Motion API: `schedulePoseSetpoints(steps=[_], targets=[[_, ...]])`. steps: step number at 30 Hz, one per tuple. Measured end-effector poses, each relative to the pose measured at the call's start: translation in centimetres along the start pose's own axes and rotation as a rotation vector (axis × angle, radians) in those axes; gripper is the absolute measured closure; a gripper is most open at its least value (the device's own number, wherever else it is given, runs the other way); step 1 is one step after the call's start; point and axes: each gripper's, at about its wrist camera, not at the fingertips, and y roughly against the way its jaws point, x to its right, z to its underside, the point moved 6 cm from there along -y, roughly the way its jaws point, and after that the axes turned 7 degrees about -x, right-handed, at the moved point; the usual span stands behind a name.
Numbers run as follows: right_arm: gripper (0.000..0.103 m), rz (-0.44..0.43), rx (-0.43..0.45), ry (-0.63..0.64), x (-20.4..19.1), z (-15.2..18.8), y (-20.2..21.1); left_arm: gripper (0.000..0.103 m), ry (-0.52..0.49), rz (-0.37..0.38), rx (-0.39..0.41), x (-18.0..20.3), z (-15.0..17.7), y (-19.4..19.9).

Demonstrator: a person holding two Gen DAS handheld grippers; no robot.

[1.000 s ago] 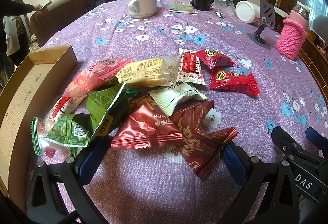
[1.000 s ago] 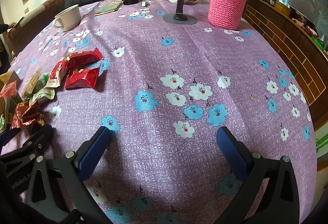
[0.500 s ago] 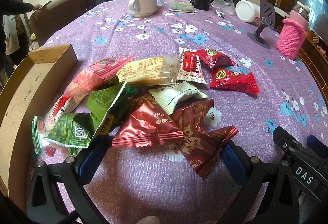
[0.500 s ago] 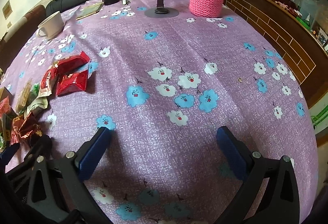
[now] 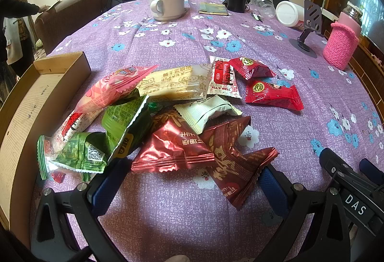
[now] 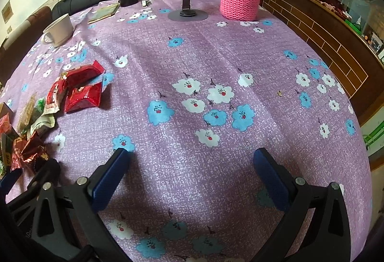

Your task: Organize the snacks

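Observation:
A pile of snack packets lies on the purple flowered tablecloth in the left wrist view: dark red foil packets (image 5: 172, 146), green packets (image 5: 124, 122), a pink one (image 5: 108, 94), a pale yellow one (image 5: 175, 84) and two bright red ones (image 5: 271, 94). A shallow cardboard box (image 5: 36, 103) sits to their left. My left gripper (image 5: 189, 180) is open, its tips just before the dark red packets. My right gripper (image 6: 192, 166) is open over bare cloth; the pile (image 6: 79, 94) lies to its left.
At the table's far side stand a white cup on a saucer (image 5: 166, 6), a phone stand (image 5: 309, 29), a pink knitted bottle sleeve (image 5: 340, 46), a white container (image 5: 290, 13) and clear plastic cups (image 5: 264, 4). A wooden ledge (image 6: 336, 46) borders the table's right edge.
The left gripper has held nearly still before the pile. The right gripper's view has shifted a little; both stay open and empty.

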Motion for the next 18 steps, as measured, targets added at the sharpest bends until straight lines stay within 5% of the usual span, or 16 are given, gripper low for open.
schedulePoseSetpoints(steps=[14, 16, 17, 18], targets=[[0.000, -0.005, -0.001, 0.005, 0.2, -0.3, -0.1, 0.001, -0.045, 0.019, -0.061, 0.6, 1.0, 0.7], [0.000, -0.005, -0.001, 0.007, 0.0, -0.3, -0.1, 0.010, -0.098, 0.055, -0.069, 1.4, 1.8, 1.4], [0.000, -0.006, -0.001, 0.008, 0.0, -0.3, -0.1, 0.032, -0.123, 0.083, -0.048, 1.9, 2.2, 2.3], [0.000, -0.006, -0.001, 0.010, 0.0, -0.2, -0.1, 0.044, -0.139, 0.112, -0.035, 2.2, 2.5, 3.1]])
